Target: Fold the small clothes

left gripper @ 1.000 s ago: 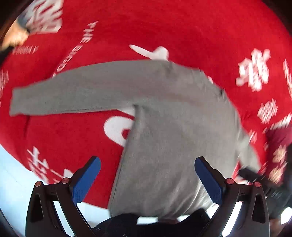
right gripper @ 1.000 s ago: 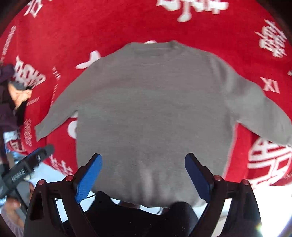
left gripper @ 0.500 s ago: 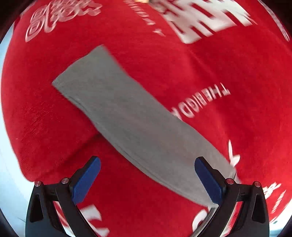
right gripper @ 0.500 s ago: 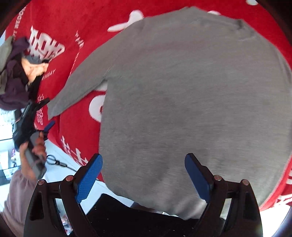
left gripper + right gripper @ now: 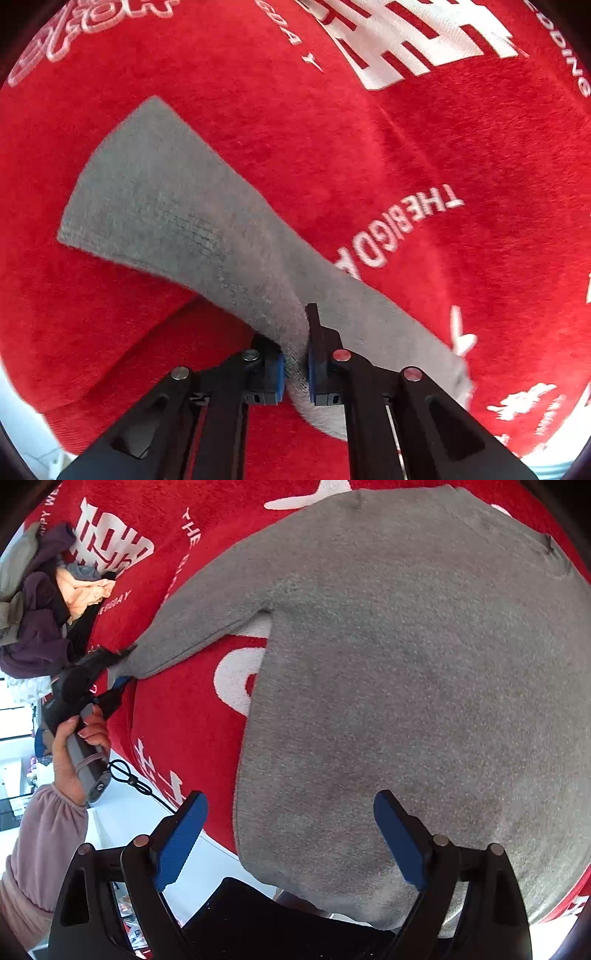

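Observation:
A small grey sweater [image 5: 406,664] lies flat on a red blanket [image 5: 184,720]. Its left sleeve [image 5: 166,206] stretches out over the blanket, cuff at the far end. My left gripper [image 5: 291,339] is shut on that sleeve, and the cloth bunches between the blue pads. The right wrist view shows the same left gripper [image 5: 118,668] at the sleeve's [image 5: 207,616] end, held by a hand [image 5: 81,731]. My right gripper [image 5: 291,805] hovers above the sweater's lower left corner. Its jaws stand wide and are closing, with the pads clear of the cloth.
A pile of purple, grey and peach clothes [image 5: 44,602] sits at the blanket's far left. The blanket [image 5: 369,147] bears white lettering and ends at a white table edge [image 5: 122,801] near me. A black cord [image 5: 129,775] hangs from the left gripper's handle.
My left gripper swung from the sweater's body to the sleeve, sank onto it and shut on it. The right gripper came lower and closer to the sweater's lower left part.

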`<state>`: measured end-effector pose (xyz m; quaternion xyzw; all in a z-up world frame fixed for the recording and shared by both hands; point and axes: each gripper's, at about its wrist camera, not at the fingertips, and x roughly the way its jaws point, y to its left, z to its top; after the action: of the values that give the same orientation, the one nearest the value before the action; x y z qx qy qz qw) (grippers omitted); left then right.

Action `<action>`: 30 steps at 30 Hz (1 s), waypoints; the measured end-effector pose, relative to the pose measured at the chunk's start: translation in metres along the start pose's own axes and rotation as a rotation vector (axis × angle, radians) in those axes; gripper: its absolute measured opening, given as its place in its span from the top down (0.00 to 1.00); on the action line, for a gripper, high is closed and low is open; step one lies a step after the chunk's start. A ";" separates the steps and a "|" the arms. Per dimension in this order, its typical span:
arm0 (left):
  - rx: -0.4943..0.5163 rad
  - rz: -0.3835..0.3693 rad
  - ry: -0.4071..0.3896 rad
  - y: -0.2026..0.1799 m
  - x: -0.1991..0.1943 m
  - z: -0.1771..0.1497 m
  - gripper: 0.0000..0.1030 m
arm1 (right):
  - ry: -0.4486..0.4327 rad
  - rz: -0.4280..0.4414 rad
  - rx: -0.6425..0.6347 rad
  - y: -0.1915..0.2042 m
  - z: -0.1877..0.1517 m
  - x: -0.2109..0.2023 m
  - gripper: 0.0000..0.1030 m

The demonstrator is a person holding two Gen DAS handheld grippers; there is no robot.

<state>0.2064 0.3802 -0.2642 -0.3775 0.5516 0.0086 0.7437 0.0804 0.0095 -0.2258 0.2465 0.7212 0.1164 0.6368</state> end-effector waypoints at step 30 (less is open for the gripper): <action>1.030 -0.163 0.295 -0.344 0.084 -0.347 0.91 | -0.298 -0.049 0.356 -0.209 -0.040 -0.124 0.26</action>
<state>0.1047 -0.0978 -0.1804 -0.0027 0.5519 -0.3740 0.7453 0.0065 -0.2248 -0.2136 0.3518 0.6342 -0.0660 0.6853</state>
